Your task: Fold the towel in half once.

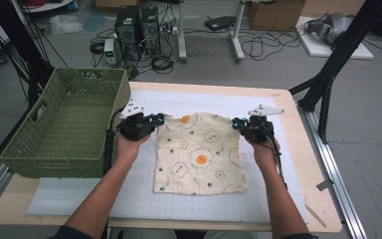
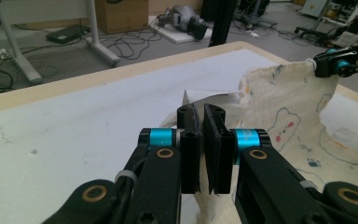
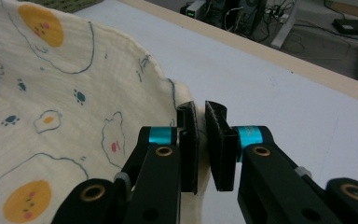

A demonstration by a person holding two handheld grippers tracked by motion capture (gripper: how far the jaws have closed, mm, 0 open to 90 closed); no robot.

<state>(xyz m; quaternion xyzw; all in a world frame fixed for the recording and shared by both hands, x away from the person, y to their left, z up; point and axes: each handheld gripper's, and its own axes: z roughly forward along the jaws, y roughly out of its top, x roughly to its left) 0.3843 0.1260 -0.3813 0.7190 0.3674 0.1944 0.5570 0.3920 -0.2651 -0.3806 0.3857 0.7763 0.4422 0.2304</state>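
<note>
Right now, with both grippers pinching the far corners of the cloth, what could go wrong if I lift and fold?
1. The left gripper holds only a thin edge of the cloth, so that corner may slip free.
2. The right gripper grips similarly close to the hem.
3. The green basket stands right beside the left gripper; swinging outward could bump it.

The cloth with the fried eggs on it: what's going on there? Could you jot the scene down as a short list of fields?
Cloth: cream cloth printed with eggs and bears, near part flat on the white mat
Far corners: lifted, one pinched in each gripper
Left gripper: left gripper, jaws closed on the cloth's far left corner
Right gripper: right gripper, jaws closed on the far right corner
Basket: green woven basket, at the table's left edge, apart from the cloth
Table: wooden table
</note>
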